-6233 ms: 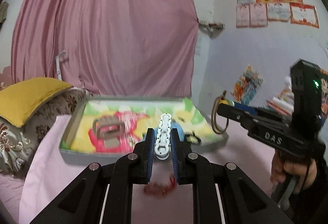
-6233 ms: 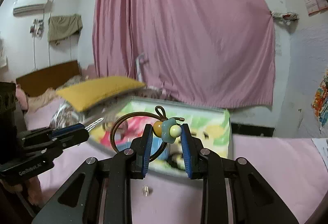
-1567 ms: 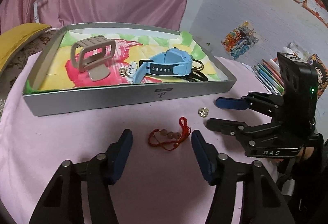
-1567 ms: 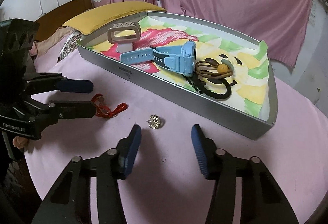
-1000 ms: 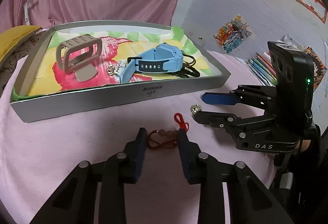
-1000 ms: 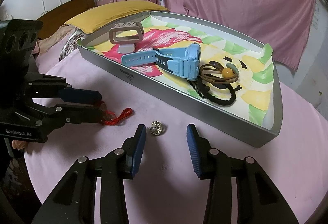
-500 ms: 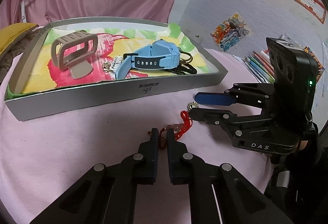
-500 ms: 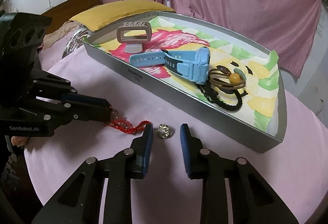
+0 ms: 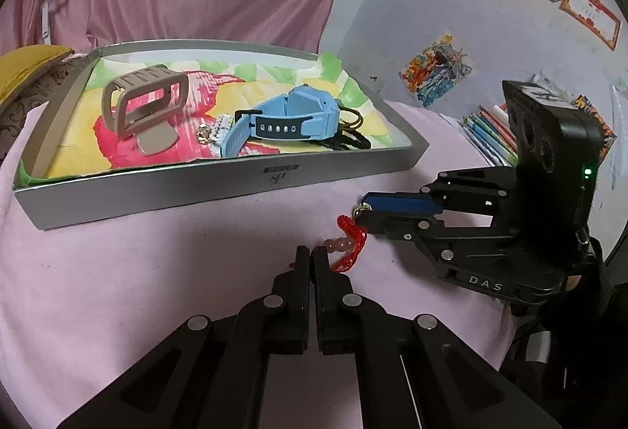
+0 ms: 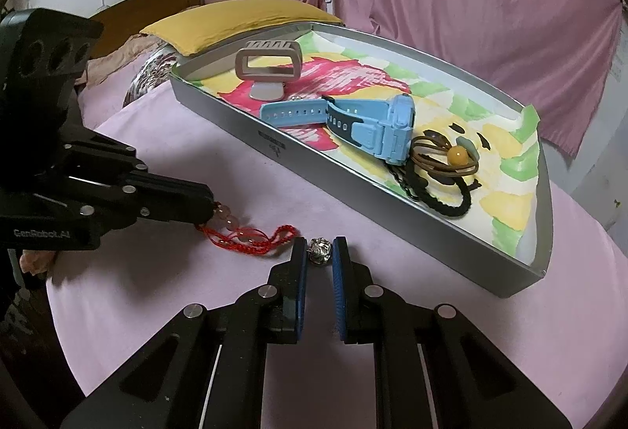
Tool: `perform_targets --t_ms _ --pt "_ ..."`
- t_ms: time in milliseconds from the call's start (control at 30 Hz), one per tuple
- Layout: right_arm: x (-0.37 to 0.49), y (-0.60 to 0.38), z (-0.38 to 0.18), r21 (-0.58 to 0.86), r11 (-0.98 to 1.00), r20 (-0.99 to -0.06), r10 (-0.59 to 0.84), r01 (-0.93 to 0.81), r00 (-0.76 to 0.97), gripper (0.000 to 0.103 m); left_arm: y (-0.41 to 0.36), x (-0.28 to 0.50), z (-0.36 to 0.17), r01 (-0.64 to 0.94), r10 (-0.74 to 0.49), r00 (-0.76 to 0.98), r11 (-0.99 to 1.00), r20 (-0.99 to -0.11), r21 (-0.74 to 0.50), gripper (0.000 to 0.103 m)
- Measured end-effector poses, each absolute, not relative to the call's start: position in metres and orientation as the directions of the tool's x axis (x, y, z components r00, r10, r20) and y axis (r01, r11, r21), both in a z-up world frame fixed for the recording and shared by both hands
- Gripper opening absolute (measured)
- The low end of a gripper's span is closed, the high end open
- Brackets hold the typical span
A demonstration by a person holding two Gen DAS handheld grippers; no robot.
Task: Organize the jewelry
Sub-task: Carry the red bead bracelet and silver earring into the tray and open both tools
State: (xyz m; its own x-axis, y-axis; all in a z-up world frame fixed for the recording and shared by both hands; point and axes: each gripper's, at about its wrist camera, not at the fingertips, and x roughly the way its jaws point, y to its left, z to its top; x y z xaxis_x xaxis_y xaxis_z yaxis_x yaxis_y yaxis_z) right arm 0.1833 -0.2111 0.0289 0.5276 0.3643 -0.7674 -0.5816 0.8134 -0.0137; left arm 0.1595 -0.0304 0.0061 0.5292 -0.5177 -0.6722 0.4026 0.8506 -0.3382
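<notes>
Both grippers have just closed — the left gripper [image 9: 313, 252] now pinches the red bracelet [image 9: 349, 244] at its tips, the right gripper [image 10: 318, 252] brackets the silver charm [image 10: 320, 251], jaws nearly touching it — so both are ready to lift toward the tray [image 10: 353, 174] ahead.

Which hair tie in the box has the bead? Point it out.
The brown hair tie, lying on top of the plain black one beside the blue watch; it carries an orange bead.

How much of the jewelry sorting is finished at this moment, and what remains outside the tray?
Done: the blue watch, beige clip, small white clip and hair ties lie in the tray. In hand: the left gripper is shut on the red bracelet; the right gripper closes around the silver charm, both on the pink cloth. Left: put both in.
</notes>
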Motion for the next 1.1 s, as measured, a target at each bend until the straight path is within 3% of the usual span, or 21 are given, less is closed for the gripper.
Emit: perform_targets --t_ms 300,500,800,1100 --pt "0.174 -0.220 0.040 -0.051 0.846 -0.711 0.343 -0.531 0.614 0.011 -0.028 0.146 0.014 0.394 -0.496 0.608 0.866 -0.620 -0.308 0.002" --pt "0.158 -0.226 0.057 -0.096 0.858 -0.623 0.344 -0.505 0.703 0.011 -0.032 0.137 0.022 0.374 -0.453 0.671 0.890 -0.587 -0.260 0.002" --pt "0.153 -0.226 0.077 -0.051 0.875 -0.500 0.395 -0.482 0.770 0.011 -0.028 0.132 0.055 0.318 -0.376 0.808 0.927 -0.454 -0.202 0.002" --pt "0.157 -0.229 0.099 -0.050 0.921 -0.301 0.354 -0.385 0.886 0.011 -0.033 0.140 0.076 0.245 -0.273 0.908 0.961 -0.317 -0.126 0.002"
